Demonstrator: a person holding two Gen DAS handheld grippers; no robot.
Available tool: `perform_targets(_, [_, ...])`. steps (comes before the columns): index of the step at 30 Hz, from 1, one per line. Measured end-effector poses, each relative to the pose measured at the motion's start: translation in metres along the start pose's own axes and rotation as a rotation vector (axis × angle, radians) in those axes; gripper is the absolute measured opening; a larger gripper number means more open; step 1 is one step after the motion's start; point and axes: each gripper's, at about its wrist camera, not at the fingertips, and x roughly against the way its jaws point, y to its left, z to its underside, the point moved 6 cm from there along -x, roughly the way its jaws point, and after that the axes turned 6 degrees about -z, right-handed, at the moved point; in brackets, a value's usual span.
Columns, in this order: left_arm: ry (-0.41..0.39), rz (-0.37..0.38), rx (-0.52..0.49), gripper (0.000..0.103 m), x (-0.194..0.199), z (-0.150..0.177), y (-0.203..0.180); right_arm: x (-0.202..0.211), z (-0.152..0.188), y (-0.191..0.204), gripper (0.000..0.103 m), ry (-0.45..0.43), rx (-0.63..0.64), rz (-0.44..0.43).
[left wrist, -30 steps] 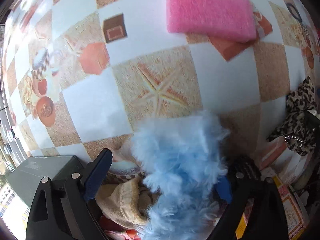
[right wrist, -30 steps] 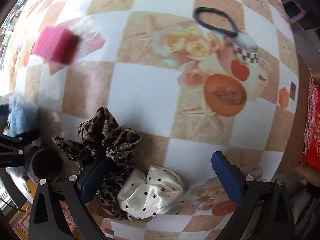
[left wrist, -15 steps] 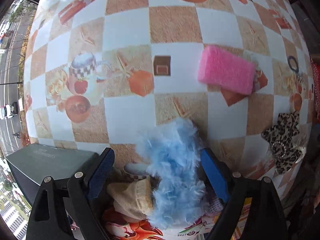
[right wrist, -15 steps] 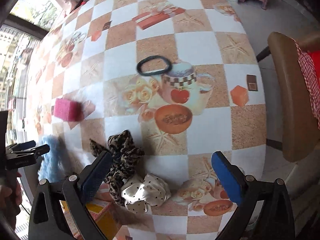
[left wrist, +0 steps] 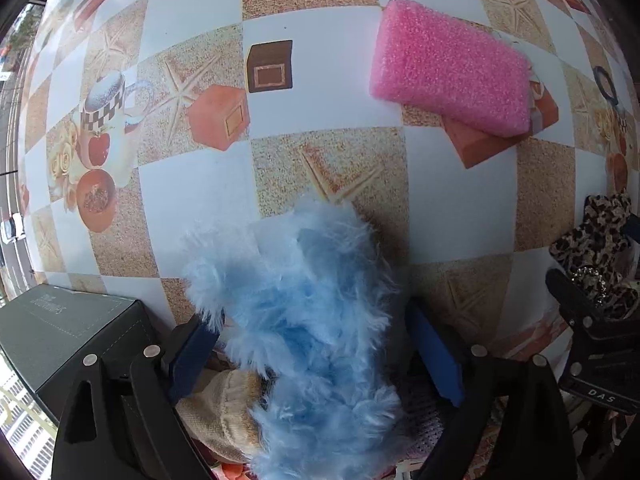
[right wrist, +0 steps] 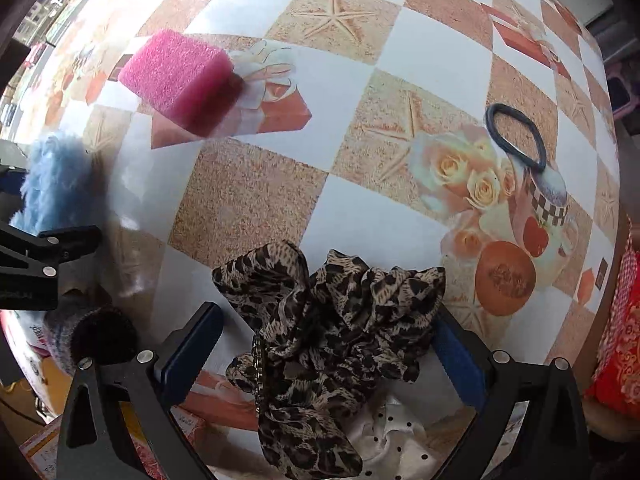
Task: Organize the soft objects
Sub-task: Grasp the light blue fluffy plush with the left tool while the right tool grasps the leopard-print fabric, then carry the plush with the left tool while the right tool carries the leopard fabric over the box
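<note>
The blue fluffy piece (left wrist: 304, 320) sits between the left gripper (left wrist: 316, 356) fingers, which are opening, at the tabletop (left wrist: 192, 200) edge. The right gripper (right wrist: 328, 352) fingers grasp the leopard scrunchie (right wrist: 332, 320). Open tabletop spreads toward twelve o'clock, where the pink sponge (right wrist: 176, 76) lies.

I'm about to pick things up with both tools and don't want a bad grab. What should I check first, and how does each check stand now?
1. Blue fluffy piece sits between the left tool's fingers: ok.
2. Left tool is gripping it: not ok; the jaws are opening, wide of the fluff.
3. Leopard scrunchie sits between the right tool's fingers: ok.
4. Right tool's pads press on it: cannot tell.
5. White dotted scrunchie clear of that grab: not ok; it lies partly under the leopard one.
6. Pink sponge and black hair tie out of the way: ok.
</note>
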Motion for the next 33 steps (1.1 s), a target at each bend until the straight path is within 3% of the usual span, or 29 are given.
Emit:
perform_targets(2, [0.000,0.015,0.004,0.090,-0.003,0.002,0.003,0.000,0.002,0.003,0.100,0.008,-0.013,0.001])
perform_targets(3, [-0.005,0.023,0.003,0.087,-0.003,0.006,0.003,0.002,0.004,0.002,0.094,0.003,-0.022,0.001])
perform_targets(6, [-0.036,0.048,-0.006,0.056,0.005,0.014,-0.003,0.012,0.004,-0.006,0.067,-0.015,-0.037,-0.007])
perform_targets(7, [-0.050,0.049,-0.014,0.040,0.008,0.016,-0.006,0.015,0.005,-0.007,0.061,-0.018,-0.040,-0.009])
perform_targets(8, [-0.061,0.057,-0.017,0.035,0.010,0.018,-0.010,0.016,0.005,-0.008,0.061,-0.021,-0.049,-0.018])
perform_targets(15, [-0.202,0.092,0.024,0.034,0.051,0.017,0.018,0.051,-0.003,-0.046,0.043,-0.106,-0.204,-0.184])
perform_targets(20, [-0.279,0.085,0.032,0.034,0.078,0.021,0.028,0.079,-0.005,-0.059,0.042,-0.173,-0.252,-0.215])
perform_targets(22, [-0.293,0.092,0.033,0.034,0.085,0.029,0.026,0.089,-0.001,-0.057,0.028,-0.191,-0.259,-0.218])
perform_targets(26, [-0.319,0.089,0.021,0.034,0.101,0.054,0.011,0.098,0.004,-0.070,0.028,-0.203,-0.277,-0.226])
perform_targets(29, [-0.315,0.094,0.020,0.034,0.103,0.058,0.017,0.085,0.000,-0.054,0.029,-0.145,-0.276,-0.239])
perform_targets(30, [-0.314,0.098,0.021,0.034,0.098,0.062,0.018,0.078,-0.002,-0.046,0.043,-0.129,-0.267,-0.230])
perform_targets(31, [-0.313,0.101,0.023,0.034,0.097,0.062,0.018,0.073,-0.003,-0.040,0.071,-0.120,-0.249,-0.216])
perform_targets(32, [-0.314,0.102,0.023,0.034,0.095,0.061,0.016,0.069,-0.004,-0.035,0.081,-0.118,-0.224,-0.196])
perform_targets(33, [-0.317,0.100,0.023,0.034,0.095,0.061,0.016,0.063,-0.006,-0.029,0.084,-0.113,-0.194,-0.176])
